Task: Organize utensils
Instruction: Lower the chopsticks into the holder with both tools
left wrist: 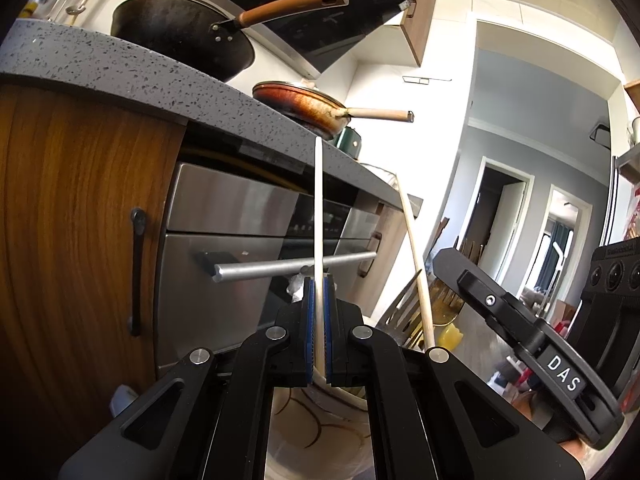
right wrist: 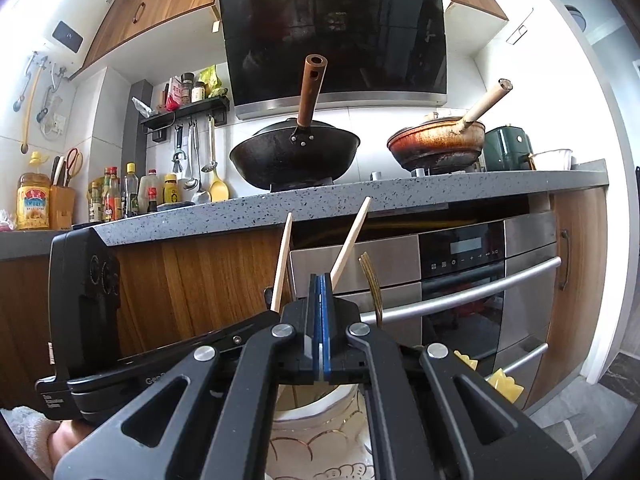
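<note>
My left gripper (left wrist: pixel 319 280) is shut on a pale chopstick (left wrist: pixel 318 216) that stands upright between its blue pads. Beside it a second chopstick (left wrist: pixel 414 256) leans in a white patterned holder (left wrist: pixel 316 420) below, with a gold fork (left wrist: pixel 404 312). My right gripper (right wrist: pixel 320 280) is shut with nothing visible between its pads, above the same white holder (right wrist: pixel 320 412). In the right wrist view two chopsticks (right wrist: pixel 282 264) (right wrist: pixel 351 242) and a gold fork (right wrist: pixel 372 280) rise from the holder. The other gripper's body (left wrist: pixel 532 328) sits at the right of the left wrist view.
A grey speckled counter (right wrist: pixel 360 196) runs above a steel oven (right wrist: pixel 460 280) with bar handles. A black wok (right wrist: pixel 296 156) and a rusty pan (right wrist: pixel 436 144) sit on the stove. Bottles, a knife block and hanging ladles are at the left. A yellow object (right wrist: pixel 504 384) lies low at the right.
</note>
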Demonstrator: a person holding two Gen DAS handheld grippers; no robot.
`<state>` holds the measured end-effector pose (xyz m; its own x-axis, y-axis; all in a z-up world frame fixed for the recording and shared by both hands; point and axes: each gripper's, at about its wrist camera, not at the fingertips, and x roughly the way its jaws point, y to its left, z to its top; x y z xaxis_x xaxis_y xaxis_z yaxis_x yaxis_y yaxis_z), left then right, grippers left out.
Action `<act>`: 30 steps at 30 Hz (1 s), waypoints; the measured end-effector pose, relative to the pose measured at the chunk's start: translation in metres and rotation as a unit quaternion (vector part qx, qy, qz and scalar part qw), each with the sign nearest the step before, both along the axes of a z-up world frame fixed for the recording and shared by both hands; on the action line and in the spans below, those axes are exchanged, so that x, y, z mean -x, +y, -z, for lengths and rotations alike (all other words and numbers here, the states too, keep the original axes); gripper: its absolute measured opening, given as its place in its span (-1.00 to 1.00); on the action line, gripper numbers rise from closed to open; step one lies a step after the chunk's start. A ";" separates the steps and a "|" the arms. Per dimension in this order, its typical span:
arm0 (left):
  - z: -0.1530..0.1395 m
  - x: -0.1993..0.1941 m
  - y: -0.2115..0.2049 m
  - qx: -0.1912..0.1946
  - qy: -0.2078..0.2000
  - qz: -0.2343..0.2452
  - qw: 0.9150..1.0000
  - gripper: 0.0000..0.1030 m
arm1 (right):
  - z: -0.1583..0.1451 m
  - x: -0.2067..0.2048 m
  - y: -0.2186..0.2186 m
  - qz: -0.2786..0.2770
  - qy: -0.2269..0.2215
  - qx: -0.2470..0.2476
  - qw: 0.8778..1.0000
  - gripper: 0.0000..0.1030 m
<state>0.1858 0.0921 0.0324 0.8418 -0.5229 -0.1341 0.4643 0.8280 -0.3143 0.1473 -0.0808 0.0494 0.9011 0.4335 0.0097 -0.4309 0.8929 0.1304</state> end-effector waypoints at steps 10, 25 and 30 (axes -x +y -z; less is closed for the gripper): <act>0.000 -0.001 0.001 0.002 0.003 0.001 1.000 -0.92 | -0.007 0.013 0.002 -0.022 0.006 0.006 1.000 -0.43; 0.000 0.000 0.009 0.015 0.007 0.003 1.000 -0.92 | 0.008 -0.033 -0.006 -0.102 0.222 -0.090 0.966 -0.45; 0.000 0.000 0.009 0.017 0.007 0.004 1.000 -0.92 | 0.012 -0.050 -0.014 -0.128 0.255 -0.156 0.946 -0.69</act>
